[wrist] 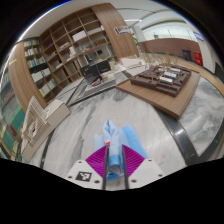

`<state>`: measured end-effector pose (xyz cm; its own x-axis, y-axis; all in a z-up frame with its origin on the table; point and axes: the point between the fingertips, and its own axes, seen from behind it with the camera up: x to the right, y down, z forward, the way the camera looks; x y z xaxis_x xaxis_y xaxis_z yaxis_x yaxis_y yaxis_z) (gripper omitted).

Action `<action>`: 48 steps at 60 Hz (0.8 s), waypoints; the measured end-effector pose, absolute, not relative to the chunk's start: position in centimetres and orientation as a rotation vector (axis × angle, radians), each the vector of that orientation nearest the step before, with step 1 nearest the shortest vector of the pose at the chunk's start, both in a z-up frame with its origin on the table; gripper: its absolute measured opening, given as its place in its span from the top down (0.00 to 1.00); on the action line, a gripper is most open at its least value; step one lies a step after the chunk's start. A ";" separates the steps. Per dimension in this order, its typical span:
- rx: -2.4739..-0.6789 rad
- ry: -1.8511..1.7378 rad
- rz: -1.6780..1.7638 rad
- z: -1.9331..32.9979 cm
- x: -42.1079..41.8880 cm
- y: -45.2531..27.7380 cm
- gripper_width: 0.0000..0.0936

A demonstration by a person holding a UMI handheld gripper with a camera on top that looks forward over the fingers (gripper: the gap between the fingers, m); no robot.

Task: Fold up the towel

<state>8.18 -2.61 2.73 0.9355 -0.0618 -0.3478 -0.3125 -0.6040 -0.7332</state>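
Hand-held gripper: we've got the hand-held gripper (pixel 113 168) at the bottom centre of the frame, and its two fingers with the magenta pads (pixel 99 160) are pressed in on a bunched bit of light blue cloth.

Towel: the towel (pixel 116 150) is that light blue cloth, sitting right between the fingers and poking up a little above their tips. We only see a small gathered strip of it; the rest is hidden behind the gripper, so we can't tell how it hangs or how far it's folded.

Counter: a pale, shiny counter (pixel 90 125) stretches ahead of the fingers through the middle of the frame. We can't tell if the towel touches it or is lifted clear.

Wooden table: right of centre, beyond the fingers, there's a brown wooden table (pixel 160 92) with a dark tray-like thing (pixel 163 78) on it holding small light items, too small for us to name.

Shelves: upper left of the frame is a big wooden shelf unit (pixel 62 50) with books and boxes in its compartments.

Chair: a dark office chair (pixel 96 70) sits in front of the shelves, near the upper centre.

Back wall: upper right shows a pale wall with a green band (pixel 175 38).
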 end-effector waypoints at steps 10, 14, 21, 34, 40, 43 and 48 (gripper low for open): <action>-2.165 0.204 0.181 5.6 11.9 -3.6 0.13; -2.145 0.173 0.160 7.4 12.3 -5.0 0.13; -2.103 0.105 0.164 10.8 11.9 -8.6 0.13; -2.021 -0.055 0.182 15.7 6.3 -16.5 0.14; -2.015 -0.098 0.232 16.4 3.8 -18.8 0.13; -2.003 -0.103 0.216 16.8 3.4 -19.4 0.13; -2.013 -0.106 0.174 16.3 3.9 -19.8 0.14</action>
<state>3.92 -19.85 16.25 0.9855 0.1523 -0.0754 -0.0021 -0.4330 -0.9014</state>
